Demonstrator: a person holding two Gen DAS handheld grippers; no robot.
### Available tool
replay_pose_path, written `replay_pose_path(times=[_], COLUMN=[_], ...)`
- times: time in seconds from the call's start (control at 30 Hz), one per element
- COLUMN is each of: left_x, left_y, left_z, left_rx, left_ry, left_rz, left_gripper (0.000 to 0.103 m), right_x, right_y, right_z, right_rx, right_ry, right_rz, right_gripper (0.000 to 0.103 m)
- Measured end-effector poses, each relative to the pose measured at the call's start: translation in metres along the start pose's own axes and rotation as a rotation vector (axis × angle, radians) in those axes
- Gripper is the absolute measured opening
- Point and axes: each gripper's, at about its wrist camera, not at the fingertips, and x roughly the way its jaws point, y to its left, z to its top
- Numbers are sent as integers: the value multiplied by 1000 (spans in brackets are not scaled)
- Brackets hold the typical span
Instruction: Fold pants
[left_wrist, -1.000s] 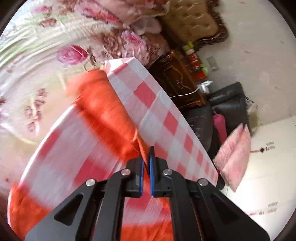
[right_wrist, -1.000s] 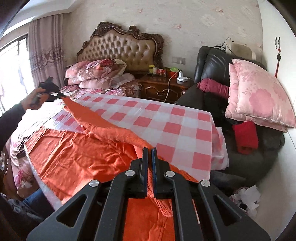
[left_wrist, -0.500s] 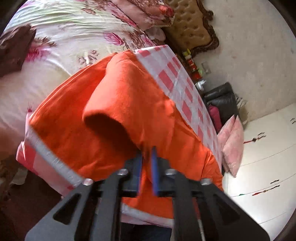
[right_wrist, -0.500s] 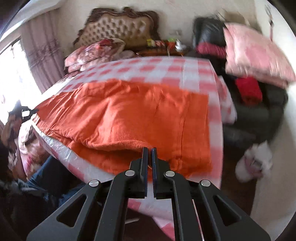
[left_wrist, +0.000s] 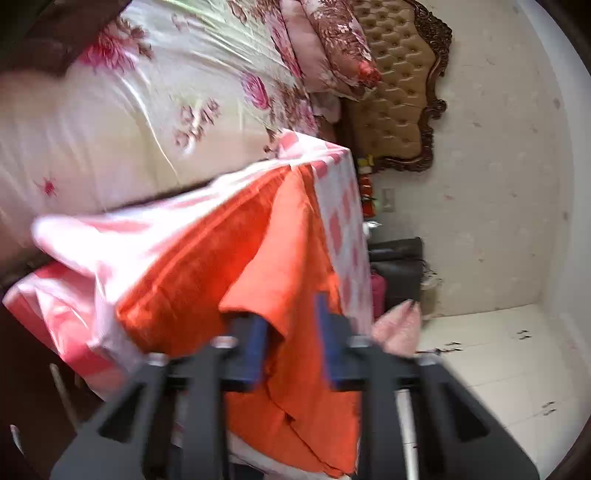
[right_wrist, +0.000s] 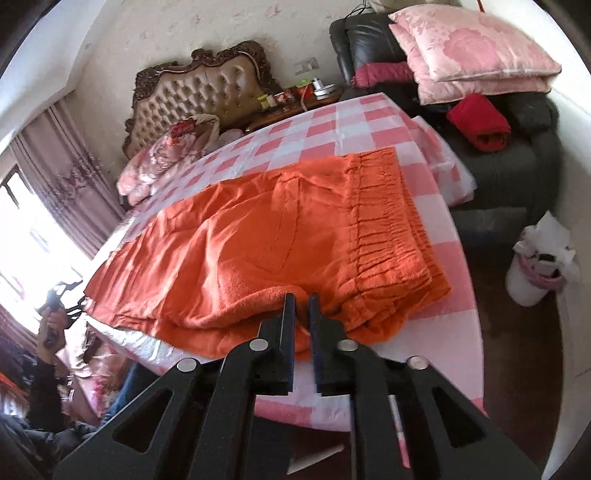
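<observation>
The left gripper (left_wrist: 291, 339) stands with its jaws apart and closing, a fold of the orange pants (left_wrist: 280, 266) between the blue pads (left_wrist: 255, 347) (the blur hides whether they press the cloth). The right gripper (right_wrist: 300, 325) has its jaws almost together at the near edge of the pants (right_wrist: 280, 236), with orange cloth in the narrow gap; I cannot tell whether it is pinched. The pants lie folded lengthwise on the bench (right_wrist: 369, 122), which wears a pink-and-white checked cover, the gathered waistband (right_wrist: 384, 229) toward the black armchair (right_wrist: 517, 158). Pink cushions (right_wrist: 476, 51) sit on that armchair. Beyond the bench stand a tufted headboard (right_wrist: 207, 96) and a floral bed (left_wrist: 147, 110).
</observation>
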Motion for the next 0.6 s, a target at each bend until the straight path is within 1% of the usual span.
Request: replay_pose_path(times=[0.03, 0.1, 0.17, 0.2, 0.23, 0.3, 0.37, 0.47, 0.53, 0.6], left_x=[-1, -13, -28, -37, -42, -41, -39, -39, -41, -52], left_y=[-6, -23, -53, -67, -70, -62, -47, -30, -33, -42], left_z=[3, 3, -8, -18, -26, -34, -37, -38, -37, -41], left_rx=[26, 109, 279, 376, 407, 410, 381, 357, 364, 396], left_ry=[-15, -79, -149, -192, -204, -178, -155, -141, -148, -167], left_rz=[25, 91, 199, 268, 305, 376, 404, 397, 384, 373], left_gripper=[3, 2, 2, 2, 2, 2, 2, 2, 2, 2], right_x=[0, 1, -1, -3, -4, -6, -7, -9, -13, -25], right_y=[1, 3, 3, 3, 0, -2, -2, -1, 2, 6], right_z=[0, 1, 0, -1, -2, -3, -3, -1, 3, 9], right_rx=[-3, -16, -18, -14, -11, -4, -5, -11, -16, -23], right_ry=[2, 4, 1, 0, -2, -8, -13, -12, -21, -50], right_rz=[-7, -31, -40, -44, -45, -46, -46, -53, -58, -53], right_gripper=[7, 6, 6, 6, 6, 6, 6, 6, 5, 5])
